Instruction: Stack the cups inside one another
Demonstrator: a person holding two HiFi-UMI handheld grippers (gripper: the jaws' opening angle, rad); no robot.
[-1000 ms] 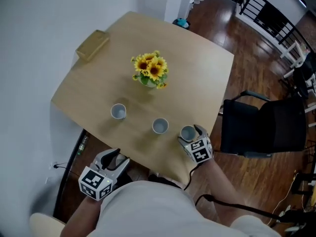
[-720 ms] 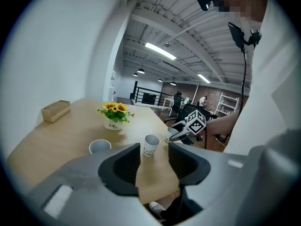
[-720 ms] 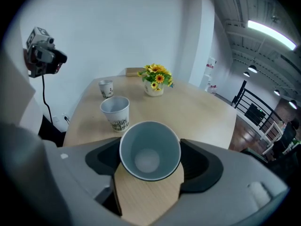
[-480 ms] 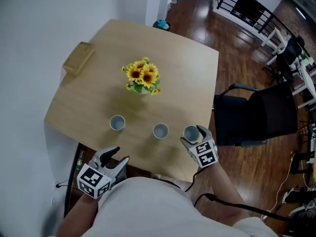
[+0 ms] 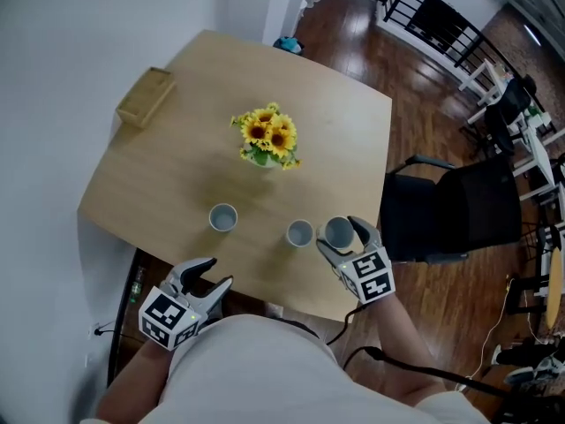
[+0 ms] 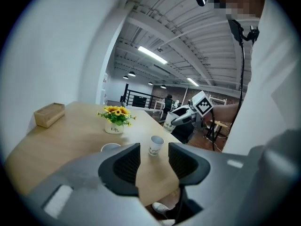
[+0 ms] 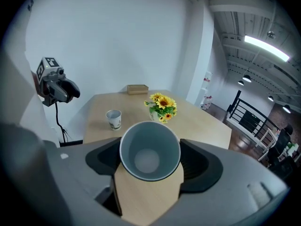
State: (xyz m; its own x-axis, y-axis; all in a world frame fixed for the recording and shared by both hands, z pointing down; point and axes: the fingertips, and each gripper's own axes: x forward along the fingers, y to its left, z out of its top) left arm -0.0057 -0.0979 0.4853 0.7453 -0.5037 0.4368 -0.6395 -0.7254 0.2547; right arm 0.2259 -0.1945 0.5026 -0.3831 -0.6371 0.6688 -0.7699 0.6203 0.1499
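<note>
Three white paper cups. One (image 5: 222, 217) stands at the left of the wooden table (image 5: 177, 175), one (image 5: 299, 233) in the middle near the front edge. My right gripper (image 5: 341, 236) is shut on the third cup (image 5: 337, 231), held upright just right of the middle cup. The right gripper view looks into that held cup (image 7: 149, 149), clamped between both jaws, with the left cup (image 7: 113, 119) beyond. My left gripper (image 5: 216, 273) hangs open and holds nothing, off the table's front edge. The left gripper view shows the middle cup (image 6: 156, 145) between its jaws, far off.
A pot of sunflowers (image 5: 267, 140) stands mid-table behind the cups. A wooden box (image 5: 146, 96) lies at the far left corner. A black office chair (image 5: 459, 215) sits right of the table. A white wall runs along the left side.
The right gripper has brought its cup leftward, closer to the middle cup. The left gripper stays off the front edge. The head camera has shifted slightly.
</note>
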